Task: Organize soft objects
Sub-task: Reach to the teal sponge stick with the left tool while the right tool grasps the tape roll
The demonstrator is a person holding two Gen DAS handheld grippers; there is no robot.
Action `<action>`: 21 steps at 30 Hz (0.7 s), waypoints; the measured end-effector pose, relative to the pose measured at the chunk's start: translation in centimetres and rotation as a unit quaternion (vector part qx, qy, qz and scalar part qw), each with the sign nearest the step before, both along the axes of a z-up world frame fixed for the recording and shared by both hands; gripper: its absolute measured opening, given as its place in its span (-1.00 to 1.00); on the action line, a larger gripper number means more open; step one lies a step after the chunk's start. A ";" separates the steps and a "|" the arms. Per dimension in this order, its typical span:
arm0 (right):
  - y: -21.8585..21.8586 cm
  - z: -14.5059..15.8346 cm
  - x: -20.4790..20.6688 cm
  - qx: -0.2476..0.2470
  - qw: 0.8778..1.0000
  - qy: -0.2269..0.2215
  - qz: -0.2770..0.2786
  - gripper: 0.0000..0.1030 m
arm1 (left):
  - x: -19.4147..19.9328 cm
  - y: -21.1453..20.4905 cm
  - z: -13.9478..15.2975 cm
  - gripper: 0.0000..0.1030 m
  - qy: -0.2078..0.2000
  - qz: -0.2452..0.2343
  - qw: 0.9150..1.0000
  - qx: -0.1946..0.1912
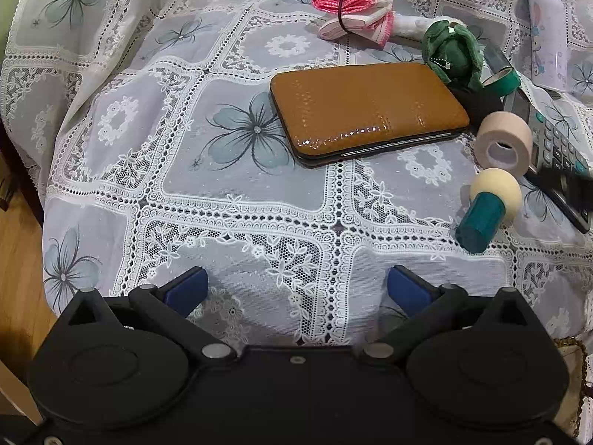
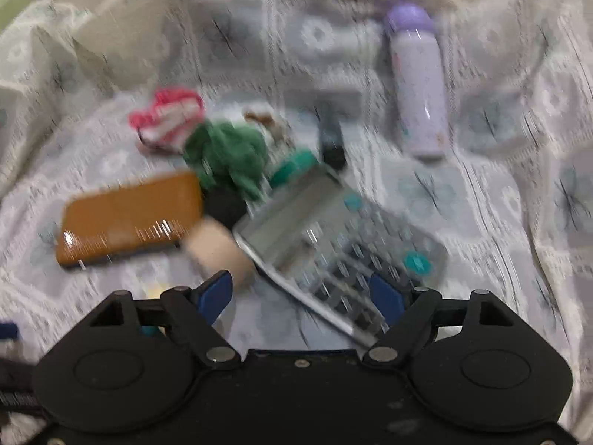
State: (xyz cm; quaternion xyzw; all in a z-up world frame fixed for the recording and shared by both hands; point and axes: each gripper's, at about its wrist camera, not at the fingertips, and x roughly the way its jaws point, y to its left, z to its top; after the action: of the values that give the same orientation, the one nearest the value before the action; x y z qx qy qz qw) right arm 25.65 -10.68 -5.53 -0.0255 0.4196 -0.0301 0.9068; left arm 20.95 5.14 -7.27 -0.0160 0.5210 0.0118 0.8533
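In the left wrist view a pink cloth bundle [image 1: 355,11] tied with a dark band lies at the far side of the lace tablecloth [image 1: 229,200]. A green plush toy [image 1: 454,55] sits right of it, and a cream sponge on a teal handle [image 1: 485,207] lies at the right. My left gripper [image 1: 296,285] stands wide open over bare cloth, nothing between its fingers. The right wrist view is motion-blurred. It shows the pink bundle [image 2: 166,115] and the plush [image 2: 226,155] far ahead. My right gripper [image 2: 301,293] is open, with the near end of a calculator [image 2: 344,248] in the gap.
A glossy brown wallet [image 1: 367,111] lies mid-table. A beige tape roll [image 1: 504,144], a green tape roll [image 1: 506,81], the calculator [image 1: 559,148] and a purple bottle [image 1: 548,33] crowd the right side. The table's left edge drops to a wooden floor [image 1: 18,244].
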 end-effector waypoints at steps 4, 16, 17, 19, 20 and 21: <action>-1.2 -0.4 -1.9 0.021 0.999 0.003 -0.025 0.55 | -0.1 0.0 0.0 0.96 -0.001 0.000 1.000 0.000; 3.2 -0.8 -1.8 0.039 0.999 0.004 0.023 0.55 | -1.6 0.2 1.4 0.81 -0.035 0.005 0.999 0.016; 3.4 -0.6 -1.6 0.048 0.998 -0.003 0.029 0.55 | -1.8 0.1 1.6 0.81 -0.039 0.002 0.999 0.024; 3.7 -0.1 -1.0 0.061 0.997 -0.007 0.035 0.55 | -1.9 0.0 1.8 0.81 -0.042 -0.003 0.999 0.026; 3.8 0.1 -0.7 0.064 0.997 -0.010 0.033 0.55 | -1.9 -0.1 1.8 0.81 -0.043 -0.006 0.999 0.023; 3.7 0.3 -0.5 0.063 0.997 -0.014 0.030 0.55 | -1.9 -0.2 2.0 0.81 -0.044 -0.009 0.999 0.019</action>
State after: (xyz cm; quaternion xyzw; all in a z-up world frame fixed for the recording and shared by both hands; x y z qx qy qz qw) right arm 25.17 -6.96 -5.27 0.0199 0.4069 0.0233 0.9129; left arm 19.05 4.90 -5.31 0.0043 0.4826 0.0130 0.8757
